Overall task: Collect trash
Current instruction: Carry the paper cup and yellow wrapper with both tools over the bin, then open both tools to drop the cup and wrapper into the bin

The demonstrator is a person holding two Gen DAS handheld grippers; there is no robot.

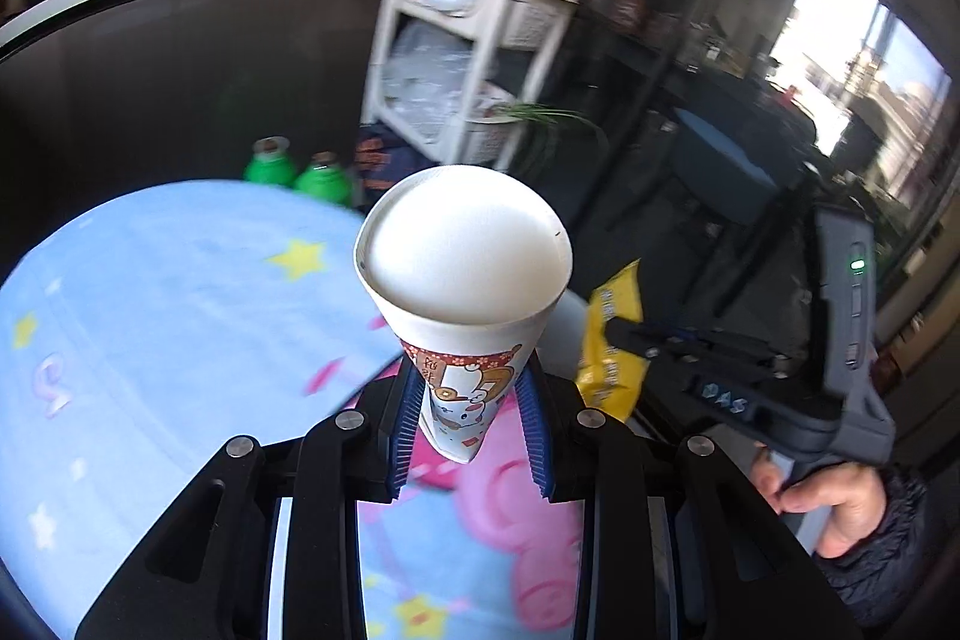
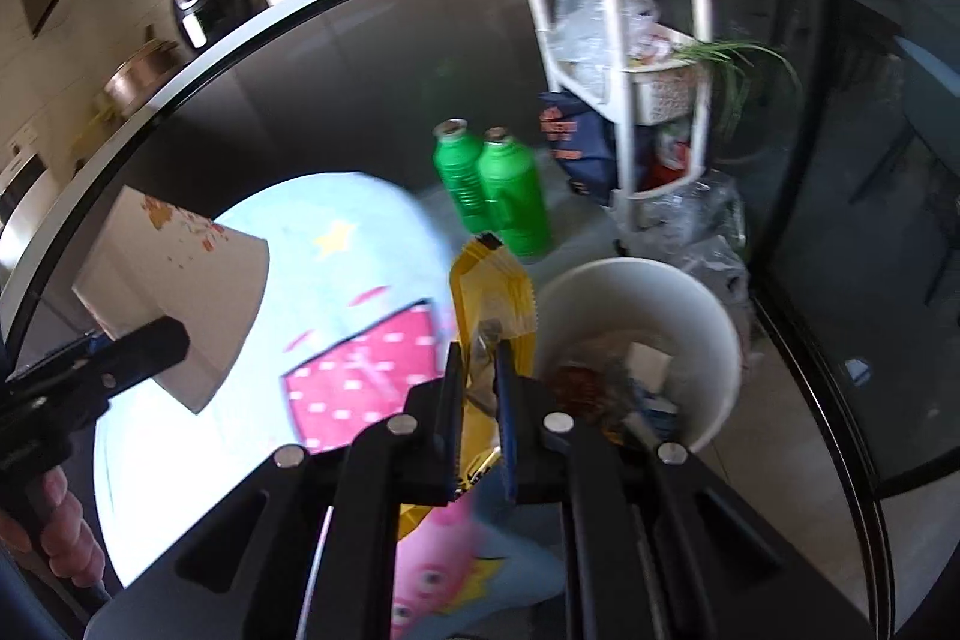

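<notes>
trash first: a paper cup [image 1: 462, 304] sits pinched by its narrow base between the blue pads [image 1: 403, 418] of the left claw [image 1: 471, 424], whose jaws are drawn partway in around it. it is white with a cartoon band low down, tapering toward the claw, and its wide mouth faces away from the claw, long axis running straight out along the fingers. from the right wrist view the same cup [image 2: 180, 304] shows side-on, sticking up and left out of the claw.

the right claw [image 2: 480, 400] is squeezed tight on a yellow wrapper [image 2: 489, 292], crinkled and glossy, standing lengthwise out beyond the fingertips; in the left view the wrapper [image 1: 612, 340] hangs just right of the cup.

just right of the wrapper stands a white bin [image 2: 636, 340] with scraps inside. a pale blue cloth [image 2: 336, 292] with stars and a pink cartoon figure lies under both claws. farther back, two green bottles [image 2: 492, 184] stand close together on the floor, beside a white shelf rack [image 2: 624, 58]. a hand [image 1: 840, 502] grips the right handle.
</notes>
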